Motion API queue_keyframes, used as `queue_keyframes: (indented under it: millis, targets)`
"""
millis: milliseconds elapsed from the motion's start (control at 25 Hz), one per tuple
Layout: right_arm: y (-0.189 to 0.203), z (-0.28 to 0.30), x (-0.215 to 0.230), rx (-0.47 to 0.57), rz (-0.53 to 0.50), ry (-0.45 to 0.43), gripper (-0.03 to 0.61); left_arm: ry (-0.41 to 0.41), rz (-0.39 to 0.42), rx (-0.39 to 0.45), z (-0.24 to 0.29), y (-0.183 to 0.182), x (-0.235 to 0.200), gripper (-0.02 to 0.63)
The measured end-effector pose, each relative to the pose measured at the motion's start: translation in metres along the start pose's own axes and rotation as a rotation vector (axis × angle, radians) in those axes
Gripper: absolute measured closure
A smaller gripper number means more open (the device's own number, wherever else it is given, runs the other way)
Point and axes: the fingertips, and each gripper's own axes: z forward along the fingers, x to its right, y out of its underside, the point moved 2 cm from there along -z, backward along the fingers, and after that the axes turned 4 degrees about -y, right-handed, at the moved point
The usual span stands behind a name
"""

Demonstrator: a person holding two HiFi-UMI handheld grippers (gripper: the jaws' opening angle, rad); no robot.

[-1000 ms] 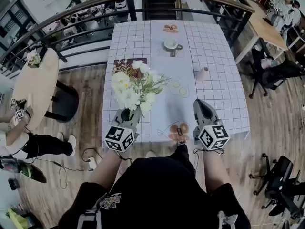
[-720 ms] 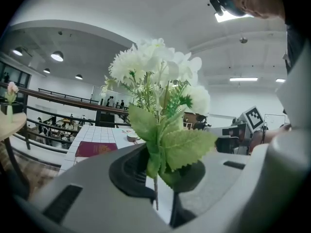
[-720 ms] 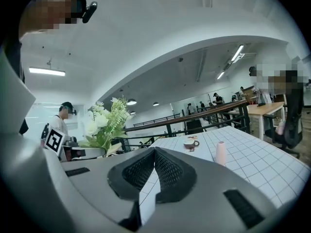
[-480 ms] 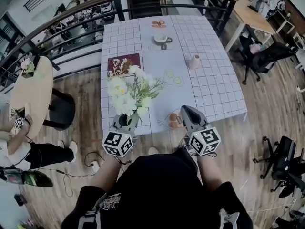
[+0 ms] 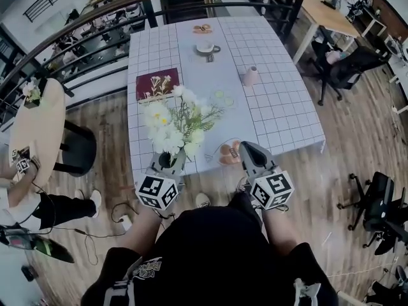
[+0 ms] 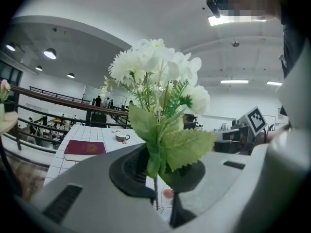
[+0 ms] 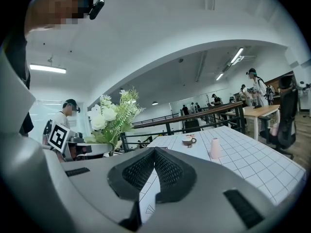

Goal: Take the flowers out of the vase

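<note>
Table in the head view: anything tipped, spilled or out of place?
Nothing stands out. The pink vase stands upright, the cup is upright too, and the left tongs grip the flower bunch by its stems.

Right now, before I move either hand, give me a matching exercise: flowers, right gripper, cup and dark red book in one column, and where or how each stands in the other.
Things:
1. flowers
2. right gripper
3. cup
4. dark red book

Place or state:
A. on the far end of the table
B. jaws shut, nothing between them
C. stem clamped in the jaws of the left gripper
D. flat on the table's left side, beyond the flowers

Pairs: 1-C, 2-B, 3-A, 4-D
</note>
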Motion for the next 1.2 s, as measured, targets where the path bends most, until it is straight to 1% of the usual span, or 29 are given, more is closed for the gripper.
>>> queue_keyframes:
  millis: [160, 400, 1200]
  targets:
    - [0.002, -0.008, -0.002, 0.007, 0.005, 0.008, 0.557, 0.017, 0.0, -0.008, -0.002, 0.004, 0.008, 0.558]
    - [0.003, -0.012, -0.005, 0.015, 0.007, 0.02, 0.557, 0.04, 0.018, 0.001, -0.003, -0.001, 0.012, 0.558]
    - [0.007, -0.004, -0.015, 0.007, 0.018, 0.012, 0.557, 0.036, 0.004, -0.011, -0.007, 0.001, 0.01, 0.558]
